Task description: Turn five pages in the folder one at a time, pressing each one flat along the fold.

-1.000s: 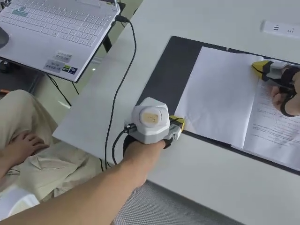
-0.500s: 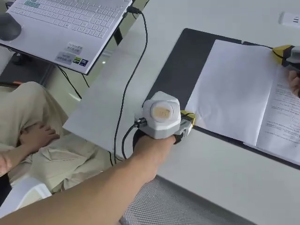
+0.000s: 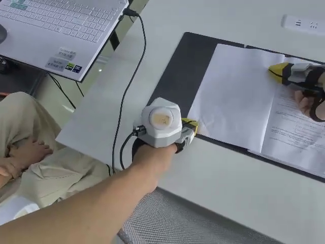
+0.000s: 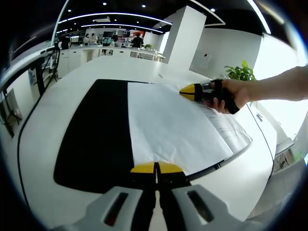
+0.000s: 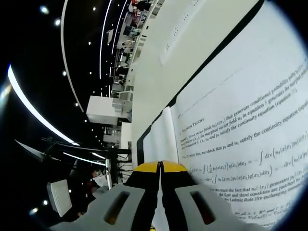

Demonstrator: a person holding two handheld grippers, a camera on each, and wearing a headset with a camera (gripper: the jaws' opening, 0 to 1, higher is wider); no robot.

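White worktop (image 3: 218,188) runs across the head view, with a black folder (image 3: 177,81) lying open on it toward 2 o'clock. Its blank page (image 3: 233,96) lies flat on the left half, and a printed page (image 3: 294,132) lies at 3 o'clock of it, the fold between them.

The left tongs (image 3: 189,127) sit at the folder's near edge, at 7 o'clock of the blank page. In the left gripper view their yellow tips are pressed together at the sheet's edge, and I cannot tell whether any paper is caught between them. The right tongs (image 3: 277,70) lie at the top of the fold, at 2 o'clock. In the right gripper view their tips are closed over the printed text just beside the fold.

An open laptop (image 3: 56,25) sits at 10 o'clock, its black cable (image 3: 129,91) trailing over the worktop edge. A white power strip (image 3: 303,24) lies at 1 o'clock.
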